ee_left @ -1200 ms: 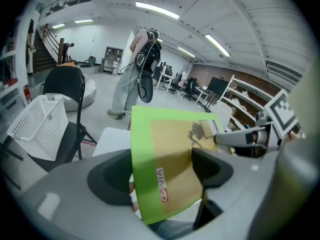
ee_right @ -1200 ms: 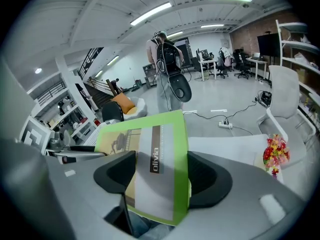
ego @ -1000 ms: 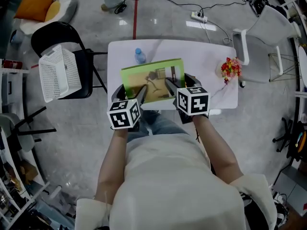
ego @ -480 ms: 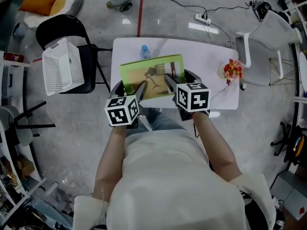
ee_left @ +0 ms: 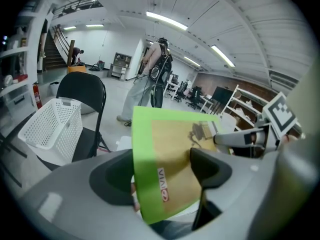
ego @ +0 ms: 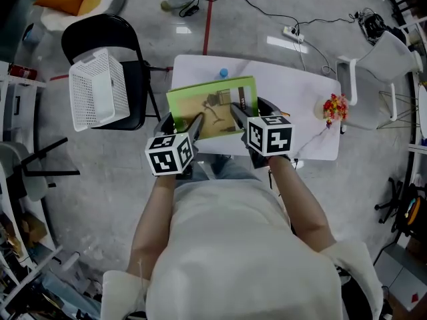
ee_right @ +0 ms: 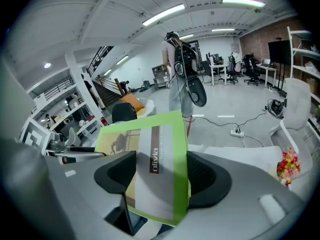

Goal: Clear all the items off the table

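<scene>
The white tabletop [ego: 293,105] stands in front of the person. A black chair [ego: 100,35] is just beside its left end. On the chair seat sits a white mesh basket [ego: 100,99], probably where cleared items go. In the left gripper view its open top faces up.

The green booklet [ego: 210,105] is off the tabletop, held in the air over the near left part and tilted up toward the person. Its long side runs left to right, spanning both claws. The basket lies to its left, well apart, with the chair's edge and a strip of floor between them. That sideways gap is what the coming move depends on: the booklet has to travel left, long side leading, then tip down into the basket.

The left claw [ego: 183,124] pinches the booklet's near edge toward the left corner, with the cover wedged between its 2 jaws. The right claw [ego: 252,114] pinches the same edge toward the right corner, its jaws pressed on either side of the grey title strip. The left claw is nearer the basket, so it would lead while the right follows.

A bunch of red and yellow flowers [ego: 333,105] rests at the right end of the tabletop. A bottle with a blue cap [ego: 223,73] stands just beyond the booklet's far edge. Both are yet to be cleared.
</scene>
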